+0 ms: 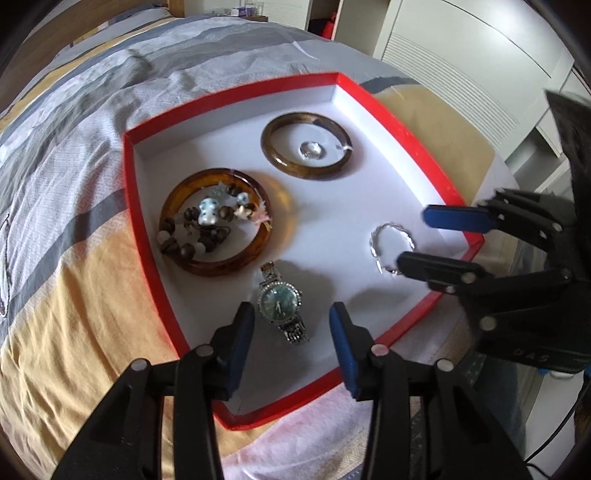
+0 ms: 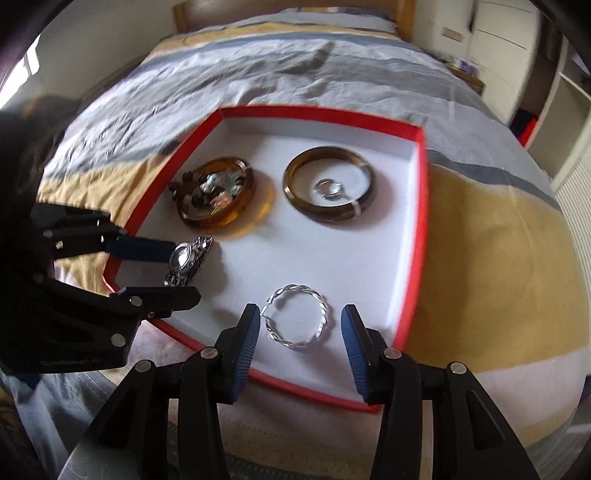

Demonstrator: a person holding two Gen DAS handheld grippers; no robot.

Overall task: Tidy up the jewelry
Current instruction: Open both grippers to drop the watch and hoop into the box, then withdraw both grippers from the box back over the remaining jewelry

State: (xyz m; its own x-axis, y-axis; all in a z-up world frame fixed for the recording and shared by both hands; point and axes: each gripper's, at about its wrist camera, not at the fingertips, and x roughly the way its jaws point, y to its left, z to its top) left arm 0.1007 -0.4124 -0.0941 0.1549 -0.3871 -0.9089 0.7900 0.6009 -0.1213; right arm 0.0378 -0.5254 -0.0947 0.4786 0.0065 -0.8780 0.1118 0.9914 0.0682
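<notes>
Bangles [image 1: 306,146]: two; watch [image 1: 279,302], silver bracelet [image 2: 298,319], ring [image 1: 310,150]: one each.

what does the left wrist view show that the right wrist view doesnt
Only the left wrist view: the watch's green dial face-on, and the left tongs open around it.

Only the right wrist view: the whole twisted silver bangle lying between the open right tongs, and the wooden headboard.

Both: the red box, the amber bangle with the bead bracelet inside it, the dark bangle ringing a small silver ring, and the striped bedspread.
</notes>
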